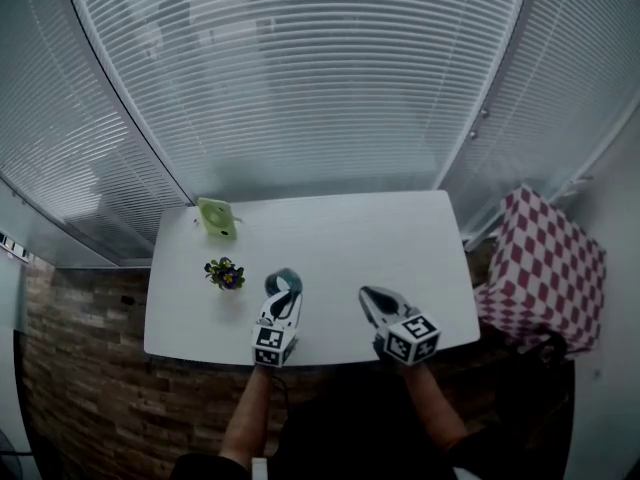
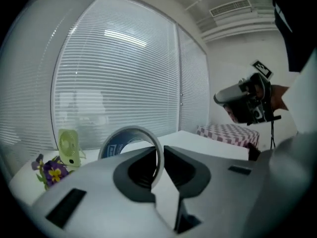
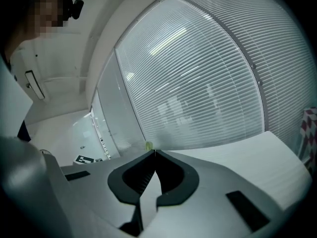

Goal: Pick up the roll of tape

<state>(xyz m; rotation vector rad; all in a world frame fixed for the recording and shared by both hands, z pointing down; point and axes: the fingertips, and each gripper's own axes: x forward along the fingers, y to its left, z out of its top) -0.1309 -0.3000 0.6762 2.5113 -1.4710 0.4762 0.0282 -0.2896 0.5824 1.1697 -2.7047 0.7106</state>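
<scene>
1. Tabletop (image 1: 400, 233): white and rectangular, set against a wall of closed white slatted blinds (image 1: 300, 68). Brick-pattern surface (image 1: 80, 368) shows below its left edge. A red-and-white checked cloth (image 1: 545, 268) lies off its right end.
2. Other items: a small green fan (image 1: 217, 216) stands at the far left corner. A pot of purple flowers (image 1: 225, 273) sits nearer the front, just left of the left tongs (image 1: 282, 296).
3. Roll of tape (image 1: 290, 277): held off the tabletop in the left tongs, above its front-left part.
4. Orientation: in the left gripper view the roll of tape (image 2: 131, 135) stands on edge as an upright ring. Its hole faces roughly back along the tongs, turned slightly left. The blue inner core is visible.
5. Left tongs (image 2: 159, 150): jaws nearly together and clamped on the ring's right-hand wall, one jaw inside the hole and one outside.
6. Right tongs (image 1: 372, 298): positioned over the front edge, right of the left tongs. In the right gripper view the right tongs (image 3: 154, 155) have their jaws closed tip to tip with nothing between them.
</scene>
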